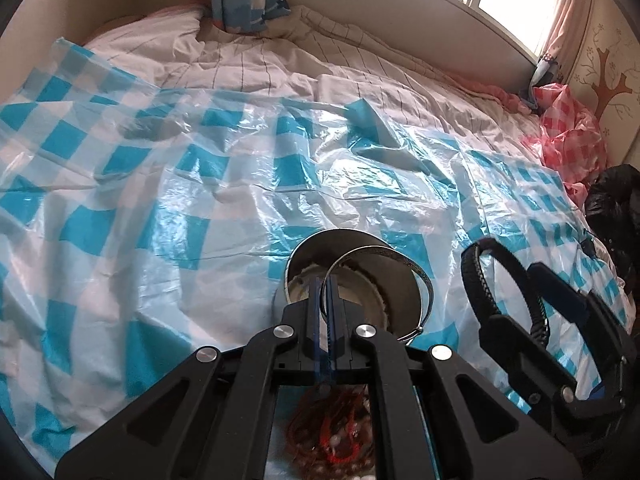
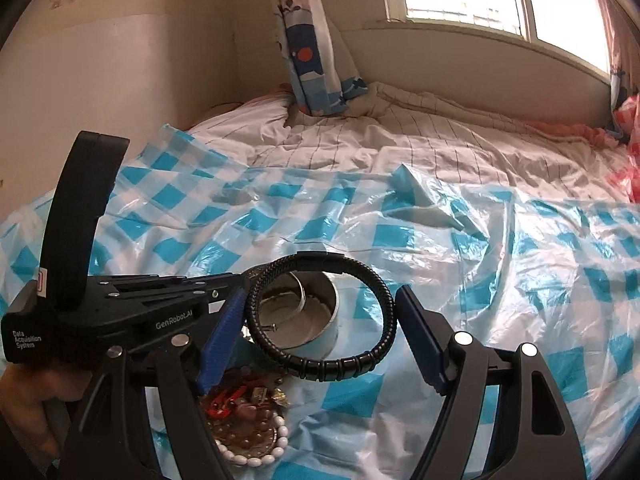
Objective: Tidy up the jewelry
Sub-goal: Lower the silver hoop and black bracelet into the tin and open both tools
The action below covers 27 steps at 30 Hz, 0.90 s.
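Note:
My left gripper [image 1: 325,280] is shut on a thin silver bangle [image 1: 416,276], holding it over the open round metal tin [image 1: 344,276]. My right gripper [image 2: 320,320] holds a black braided bracelet [image 2: 324,316] that spans the gap between its blue pads, just right of the tin [image 2: 316,320]; it also shows in the left wrist view [image 1: 500,284]. A pile of jewelry [image 2: 244,420] with red cords and white beads lies on the sheet below the grippers, and shows in the left wrist view [image 1: 332,436].
A blue-and-white checked plastic sheet [image 1: 200,220] covers a bed with a striped quilt [image 1: 280,64]. A pink checked bag [image 1: 568,132] and a black bag [image 1: 616,208] lie at the right. A pillow [image 2: 316,76] leans on the wall under the window.

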### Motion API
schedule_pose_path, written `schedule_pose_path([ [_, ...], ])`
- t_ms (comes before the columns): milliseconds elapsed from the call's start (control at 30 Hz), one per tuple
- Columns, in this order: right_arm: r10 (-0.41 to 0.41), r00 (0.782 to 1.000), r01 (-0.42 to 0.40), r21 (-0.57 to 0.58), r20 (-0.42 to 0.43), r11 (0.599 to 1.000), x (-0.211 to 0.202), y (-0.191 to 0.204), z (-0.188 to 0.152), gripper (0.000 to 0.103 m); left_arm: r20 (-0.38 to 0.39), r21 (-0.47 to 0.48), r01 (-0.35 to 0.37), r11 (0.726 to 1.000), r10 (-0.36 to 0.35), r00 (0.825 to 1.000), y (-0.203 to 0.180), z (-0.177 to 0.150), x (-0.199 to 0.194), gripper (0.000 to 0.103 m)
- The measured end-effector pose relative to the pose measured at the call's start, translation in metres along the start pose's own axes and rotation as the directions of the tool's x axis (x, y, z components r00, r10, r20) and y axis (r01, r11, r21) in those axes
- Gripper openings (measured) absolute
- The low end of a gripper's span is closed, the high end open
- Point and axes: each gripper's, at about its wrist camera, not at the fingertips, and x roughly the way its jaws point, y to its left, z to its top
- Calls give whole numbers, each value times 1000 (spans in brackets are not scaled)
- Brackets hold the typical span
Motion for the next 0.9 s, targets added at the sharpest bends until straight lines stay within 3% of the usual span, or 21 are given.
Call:
schedule_pose_path([
  [133, -11, 1000, 11, 5, -14, 1000, 3, -5, -3, 73, -39, -19, 14, 1000, -15, 999, 0, 0, 17, 3],
  [233, -10, 1000, 11, 15, -22, 1000, 7, -7, -2, 73, -42, -52, 15, 999, -17, 999, 6, 1, 18, 10],
  [467, 13, 999, -13, -8, -39, 1000, 22, 5, 2, 73, 43, -148, -7, 989, 14, 999, 33, 8, -8, 31],
  [900, 46, 996, -51, -65, -77, 997, 59, 36, 5, 73, 97, -177, -49, 983, 67, 993, 52, 10, -32, 38],
])
